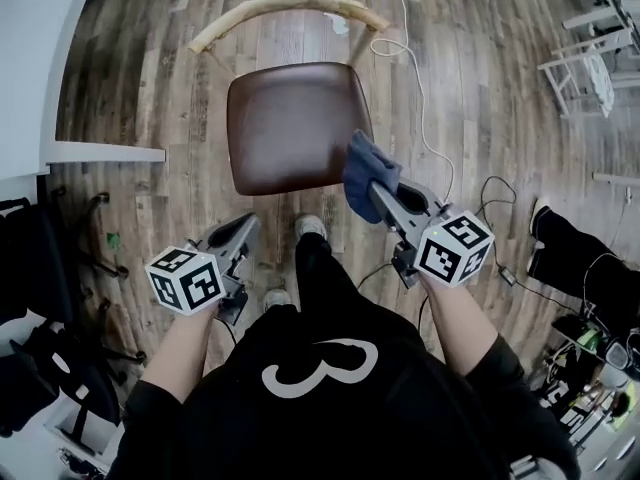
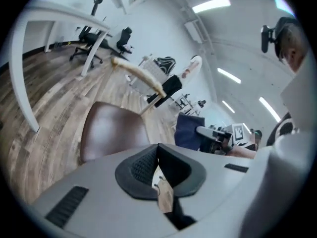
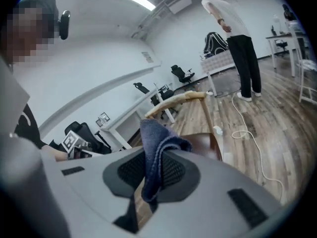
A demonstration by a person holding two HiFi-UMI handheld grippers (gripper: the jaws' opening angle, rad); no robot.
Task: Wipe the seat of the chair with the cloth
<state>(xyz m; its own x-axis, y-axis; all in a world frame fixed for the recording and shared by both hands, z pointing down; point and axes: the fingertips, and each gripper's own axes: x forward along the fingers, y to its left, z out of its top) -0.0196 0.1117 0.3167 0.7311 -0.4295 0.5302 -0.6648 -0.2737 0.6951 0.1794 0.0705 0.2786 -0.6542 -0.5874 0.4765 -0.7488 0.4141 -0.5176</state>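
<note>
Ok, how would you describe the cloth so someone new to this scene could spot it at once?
Find the brown padded chair seat on the wooden plank floor. At its near right corner the grey right gripper pinches a dark blue folded fabric cloth. It is the only soft, blue thing beside the seat.

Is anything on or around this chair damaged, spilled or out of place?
Nothing serious. The chair seat looks intact and dry. Only a loose white cable trails across the floor beside it.
</note>
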